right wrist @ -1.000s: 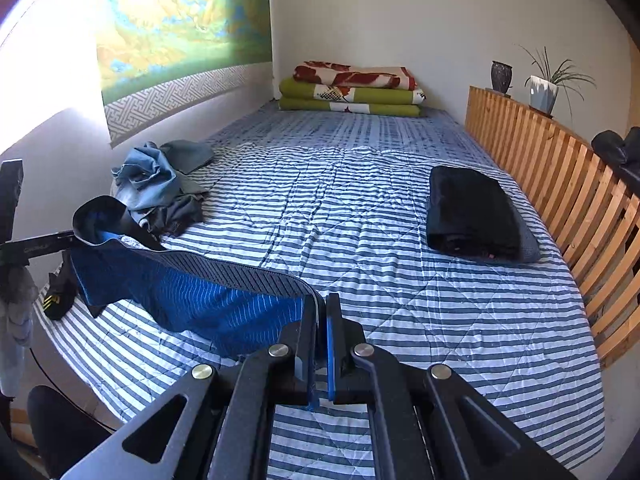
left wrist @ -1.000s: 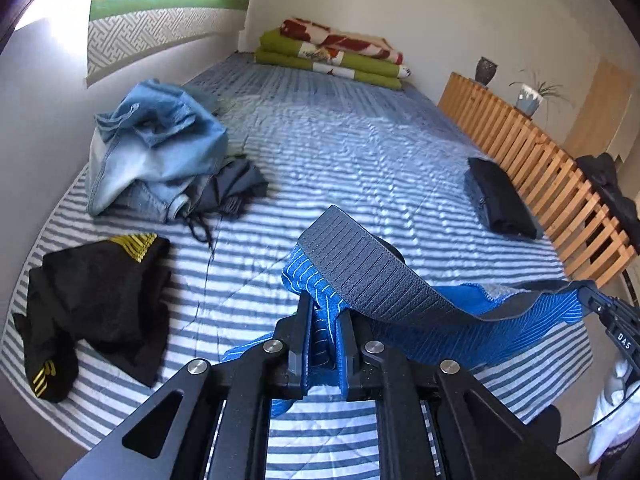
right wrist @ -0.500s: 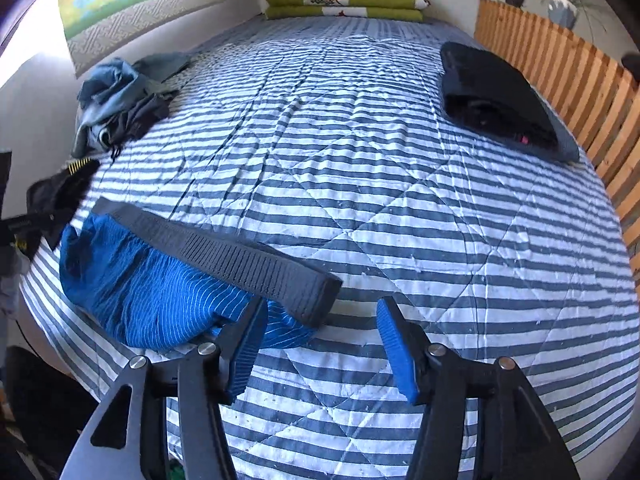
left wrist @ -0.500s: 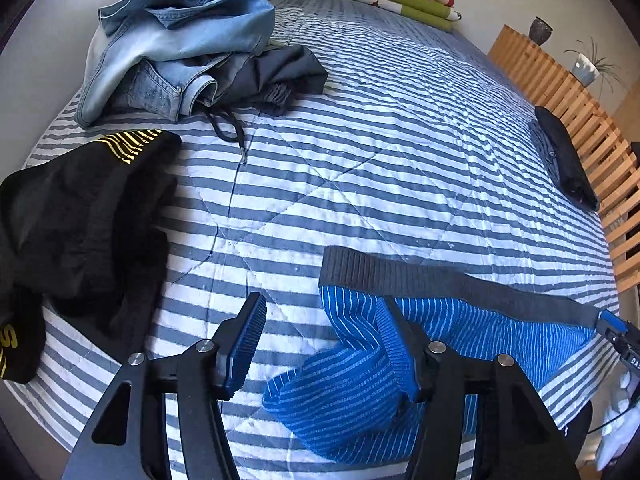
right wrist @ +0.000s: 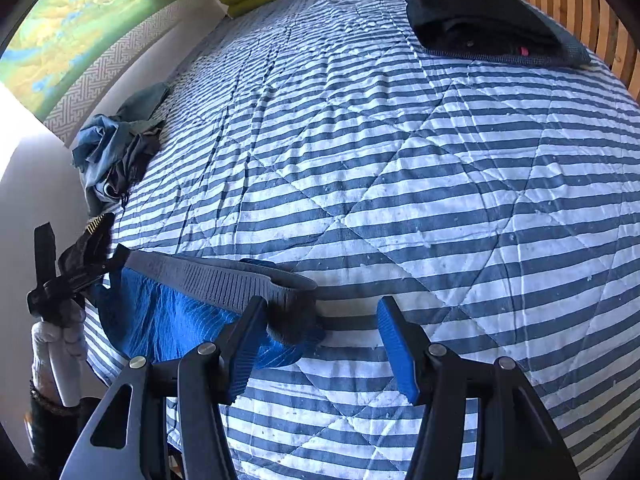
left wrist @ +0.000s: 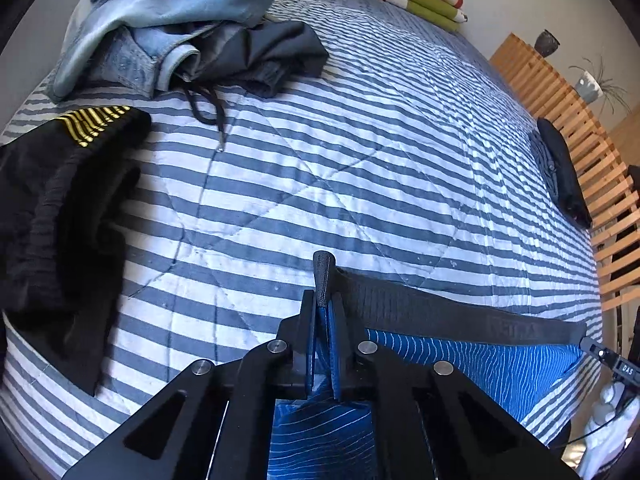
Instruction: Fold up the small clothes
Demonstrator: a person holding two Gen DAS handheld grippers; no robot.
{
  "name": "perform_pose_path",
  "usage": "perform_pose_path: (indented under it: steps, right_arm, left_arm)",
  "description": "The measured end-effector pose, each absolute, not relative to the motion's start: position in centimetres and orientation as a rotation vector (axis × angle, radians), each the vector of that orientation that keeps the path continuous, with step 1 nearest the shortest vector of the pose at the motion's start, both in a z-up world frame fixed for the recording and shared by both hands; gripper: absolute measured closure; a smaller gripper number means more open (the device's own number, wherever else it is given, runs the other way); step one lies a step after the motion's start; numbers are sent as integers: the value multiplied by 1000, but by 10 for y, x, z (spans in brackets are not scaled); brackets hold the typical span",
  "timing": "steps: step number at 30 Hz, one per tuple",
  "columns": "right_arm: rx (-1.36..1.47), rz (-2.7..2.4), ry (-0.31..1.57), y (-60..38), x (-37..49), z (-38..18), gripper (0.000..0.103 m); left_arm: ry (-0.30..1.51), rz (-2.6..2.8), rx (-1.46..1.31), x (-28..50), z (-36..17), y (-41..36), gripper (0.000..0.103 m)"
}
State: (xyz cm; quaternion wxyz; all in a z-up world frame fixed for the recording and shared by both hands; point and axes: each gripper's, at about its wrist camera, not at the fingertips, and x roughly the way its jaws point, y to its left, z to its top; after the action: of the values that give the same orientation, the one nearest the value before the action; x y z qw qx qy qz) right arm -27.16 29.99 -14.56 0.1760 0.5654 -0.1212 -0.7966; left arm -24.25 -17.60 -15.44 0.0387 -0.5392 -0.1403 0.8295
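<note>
Left claw (left wrist: 322, 312): closed tight on the left end of the waistband (left wrist: 460, 314); a fold of the band pokes up past its tips.
Right claw (right wrist: 320, 336): standing open, nothing pinched; the band's right end lies just inside its left finger (right wrist: 246, 350), and the right finger is over bare quilt.
Briefs (left wrist: 480, 364): blue, spread on the near edge of the bed (left wrist: 320, 168), band toward the far side, body hanging toward the edge.
Black shorts (left wrist: 60, 208): on the left, well apart from the briefs.
Jeans pile (left wrist: 160, 20): far left corner.
Folded stack (right wrist: 480, 20): far right, by the slats.
Risk: with only one corner held, a pull from the left could drag the cloth askew or bunch it.
Risk: fabric near the edge could slide off the bed once let go.
</note>
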Motion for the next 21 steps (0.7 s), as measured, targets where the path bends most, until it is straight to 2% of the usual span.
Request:
perform_pose_path:
  steps: [3, 5, 8, 11, 15, 19, 21]
  right_arm:
    - [1572, -2222, -353, 289, -275, -146, 52]
    - [1544, -2217, -329, 280, -278, -145, 64]
    - [1502, -2209, -292, 268, -288, -142, 64]
    - [1564, -2152, -405, 273, -304, -146, 59]
    - [1673, -2114, -460, 281, -324, -153, 59]
    - [1762, -2082, -377, 273, -333, -160, 59]
    - [1770, -2068, -330, 265, -330, -160, 62]
  left_arm:
    - [-456, 2526, -1648, -237, -155, -186, 98]
    - [-449, 2515, -1660, -237, -157, -187, 98]
    - [-420, 2520, -1658, -238, -155, -185, 98]
    - [-401, 2524, -1657, -243, -156, -179, 98]
    - [-374, 2517, -1656, -245, -155, -175, 98]
    - [-356, 2524, -1663, -247, -157, -172, 98]
    - [-356, 2532, -1658, -246, -156, -172, 98]
